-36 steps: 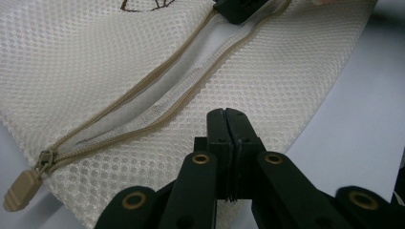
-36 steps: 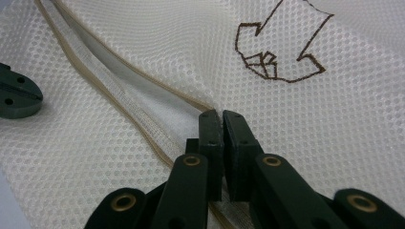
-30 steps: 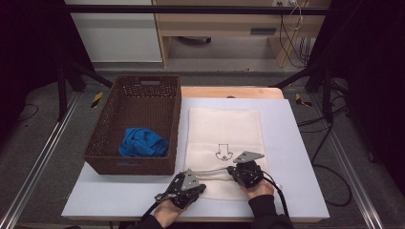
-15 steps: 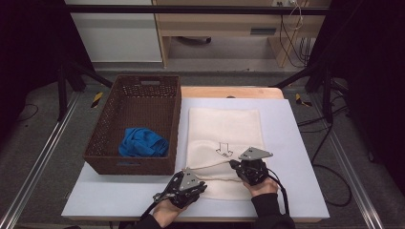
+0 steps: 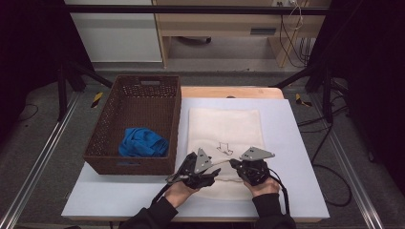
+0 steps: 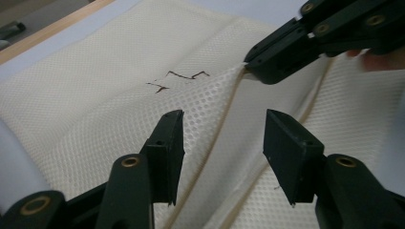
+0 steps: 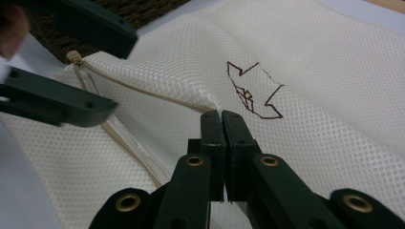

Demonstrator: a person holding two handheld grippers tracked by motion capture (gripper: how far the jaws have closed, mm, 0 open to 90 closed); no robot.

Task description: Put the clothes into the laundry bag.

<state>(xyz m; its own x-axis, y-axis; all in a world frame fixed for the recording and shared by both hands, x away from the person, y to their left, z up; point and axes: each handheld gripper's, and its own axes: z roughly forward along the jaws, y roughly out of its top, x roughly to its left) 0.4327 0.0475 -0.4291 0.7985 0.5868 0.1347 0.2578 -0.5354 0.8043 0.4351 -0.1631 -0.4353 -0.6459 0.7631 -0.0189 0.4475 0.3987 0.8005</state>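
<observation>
The right hand-held gripper (image 7: 222, 119), pinching the cream mesh laundry bag's (image 5: 224, 129) upper layer, has lifted it higher, opening its mouth for the spread left hand-held gripper (image 6: 222, 138).

Table evenly bright, surroundings dark (close views soft-focused)

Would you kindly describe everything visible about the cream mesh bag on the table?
The mesh bag is cream netting with fine round holes, lying flat lengthwise on the pale table, right of the wicker basket. A dark arrow outline is drawn on it. A cream zipper band runs along its near opening. The right tool pinches and lifts the top layer; the left tool is open around the raised fold.
</observation>
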